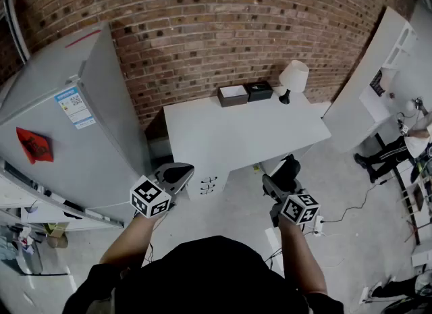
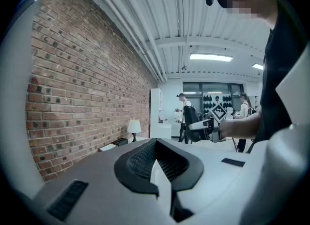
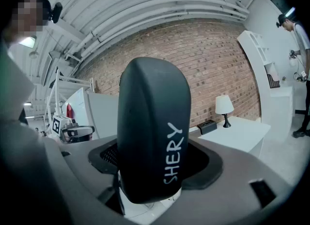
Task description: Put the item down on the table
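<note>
A dark rounded item (image 3: 155, 127) with white lettering on its side stands upright between the jaws of my right gripper (image 1: 281, 181), which is shut on it; its black pads (image 3: 206, 163) hug its base. In the head view the item (image 1: 289, 168) is held in the air in front of the white table (image 1: 243, 134), short of its front edge. My left gripper (image 1: 177, 173) hovers to the left at about the same height. Its jaws (image 2: 157, 168) meet with nothing between them.
Two dark boxes (image 1: 233, 94) and a small white lamp (image 1: 292, 78) sit at the table's back edge against the brick wall. A grey fridge (image 1: 74, 130) stands at the left, a white shelf unit (image 1: 378, 76) at the right. Cables lie on the floor (image 1: 351, 204).
</note>
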